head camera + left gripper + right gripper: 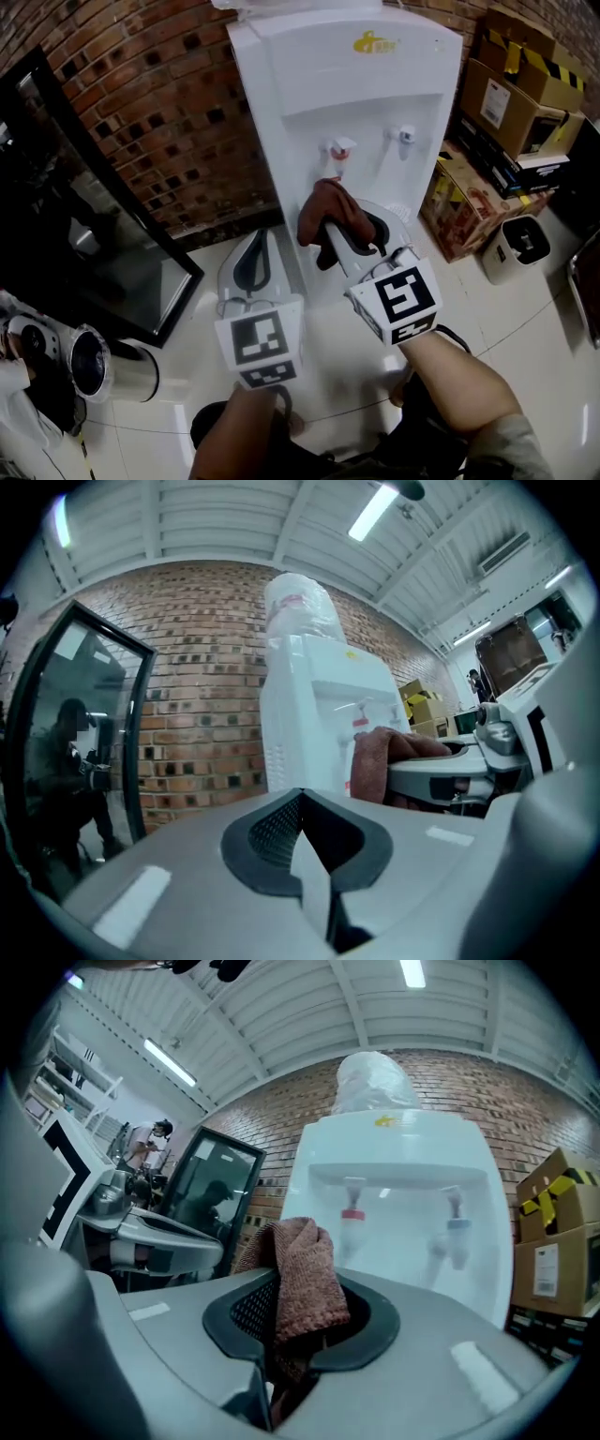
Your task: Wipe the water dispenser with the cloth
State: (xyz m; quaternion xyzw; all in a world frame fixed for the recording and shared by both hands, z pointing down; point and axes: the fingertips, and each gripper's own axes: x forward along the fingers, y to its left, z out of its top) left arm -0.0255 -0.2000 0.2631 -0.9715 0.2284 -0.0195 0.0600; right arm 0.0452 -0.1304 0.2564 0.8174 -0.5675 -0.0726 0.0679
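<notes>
Standing off to one side.

- Right claw (298, 1327): pinching a reddish-brown cloth (302, 1274). The cloth is bunched between the pads and stands up over the tips, with a fold drooping forward. Pointing level.
- Left claw (307, 829): pressed together, nothing in it. It is carried alongside the right claw, on its left.
- Water dispenser (375, 103): white, tall and upright against the brick wall (159, 103), with a bottle (371, 1082) seated on top. It lies straight ahead of the right claw, cloth leading.
- Key relation: the dispenser's long axis is vertical and the claw comes at it level, so strokes would most likely run up and down or across the front panel.
- From the right gripper view the cloth looks near the front face but still apart from it. From overhead it overlaps the tap recess, so contact is uncertain.
- Nearer hand: the right, clearly. The left claw aims more at the dispenser's left flank and the wall.
- In the way: the red tap (339, 150) sits just beyond the cloth's top edge and the blue tap (405, 136) lies to its right. Both jut from the recess and could snag the cloth.
- Surroundings: stacked cardboard boxes (516, 103) close on the dispenser's right, with a small white bin (520, 246) on the floor before them. A dark glass door (84, 234) stands well to the left. The right flank looks cramped and the left flank freer.
</notes>
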